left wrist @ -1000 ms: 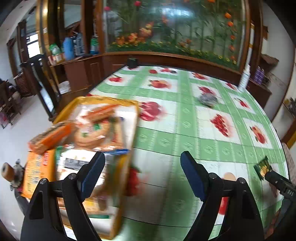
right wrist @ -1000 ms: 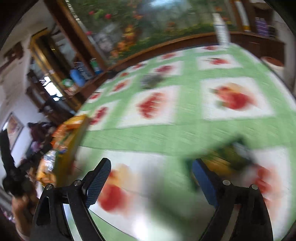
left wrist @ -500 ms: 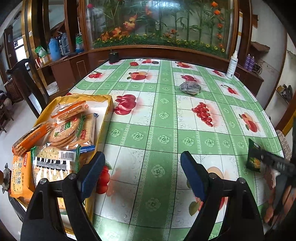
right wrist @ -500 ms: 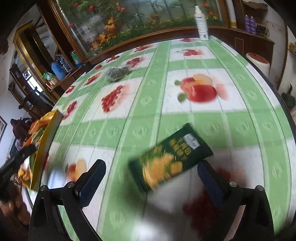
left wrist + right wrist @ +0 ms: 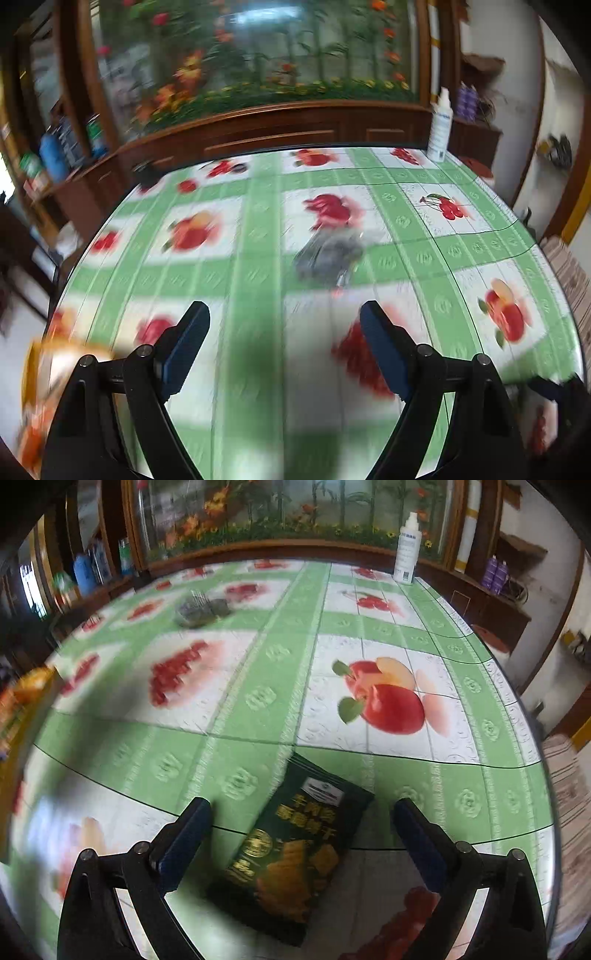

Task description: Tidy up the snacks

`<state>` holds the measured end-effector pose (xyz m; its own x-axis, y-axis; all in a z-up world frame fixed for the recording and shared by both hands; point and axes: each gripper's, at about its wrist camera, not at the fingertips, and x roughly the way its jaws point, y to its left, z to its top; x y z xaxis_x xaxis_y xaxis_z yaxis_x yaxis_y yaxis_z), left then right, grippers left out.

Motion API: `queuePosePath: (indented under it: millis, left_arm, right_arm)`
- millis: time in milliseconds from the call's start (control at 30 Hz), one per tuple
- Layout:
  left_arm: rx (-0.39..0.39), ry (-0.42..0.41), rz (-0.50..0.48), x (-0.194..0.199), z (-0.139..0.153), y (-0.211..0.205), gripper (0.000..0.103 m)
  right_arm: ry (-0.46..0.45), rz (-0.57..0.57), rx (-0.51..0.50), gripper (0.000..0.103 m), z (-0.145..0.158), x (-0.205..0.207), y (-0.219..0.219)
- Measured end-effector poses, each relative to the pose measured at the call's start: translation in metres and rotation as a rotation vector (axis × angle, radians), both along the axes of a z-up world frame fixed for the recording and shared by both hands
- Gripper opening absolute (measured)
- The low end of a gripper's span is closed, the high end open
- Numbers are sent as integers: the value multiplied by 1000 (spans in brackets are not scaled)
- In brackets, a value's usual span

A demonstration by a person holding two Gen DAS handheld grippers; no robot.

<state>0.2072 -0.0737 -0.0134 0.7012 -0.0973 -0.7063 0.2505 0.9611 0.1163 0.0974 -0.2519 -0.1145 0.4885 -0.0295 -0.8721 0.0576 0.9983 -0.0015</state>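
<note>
Two grippers over a round table [image 5: 480, 738] with a green-and-white fruit cloth.

Right gripper [image 5: 301, 836] — pitched steeply down, jaws spread wide and closing slightly at this moment. Dark green snack bag [image 5: 295, 856] lies flat on the cloth between the fingers, nearer the left finger [image 5: 184, 838] than the right one; its top corner reaches beyond the fingertips, its lower end runs back toward the gripper body. Pads clear of it on both sides, so nothing is gripped. Beyond the fingers, far left: a grey crumpled wrapper [image 5: 201, 609]. Far ahead, right of centre: a white spray bottle [image 5: 406, 550] upright at the table's far edge. At the left border, an orange-yellow box [image 5: 26, 701] of snacks (badly blurred).

Left gripper [image 5: 284, 345] — jaws apart, empty; only bare cloth between the fingers. The same wrapper [image 5: 328, 254] sits just beyond the fingertips, a little nearer the right finger (smeared by motion). Box corner [image 5: 40, 369] shows outside the left finger, low at the left edge. Bottle [image 5: 441, 129] far ahead on the right.
</note>
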Motion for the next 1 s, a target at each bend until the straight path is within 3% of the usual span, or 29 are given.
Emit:
queuePosePath:
  millis: [167,267,467,567,633,733,800,867,967,1000]
  left_arm:
    - [56,37,-83,50,-22,-30,84]
    - [75,71,-130,67,-33,-40,84]
    - [186,135,-221,88,-63,-62,86]
    - [134,123,-225,94,-66,-63,87]
    - [73,161,-210,98,-68,-60,87]
    - [26,176,-189,93,-68,-57,72]
    - [50,164,-181,82,-67,-58,65]
    - [47,161,-183,74,-67,-55,52]
    - [23,172,-178,58,-65,-46,50]
    - [19,171,-175,53,-65,-43,50]
  right_arm:
    - [3,-7,22,102,0,-2,-9]
    - [2,-2,18,102,0,-1,-9]
    - [-4,8,35,103,0,1,-10]
    - [-6,16,42,103,0,1,-9]
    - [-6,21,42,103,0,2,-9]
    - [-2,27,27,102,-1,3,-7]
    - [-1,37,18,100,-1,2,-4]
    - [-6,48,15,96,0,1,-1]
    - [-20,77,15,85,3,-2,3]
    - [-32,82,14,75,5,-5,5]
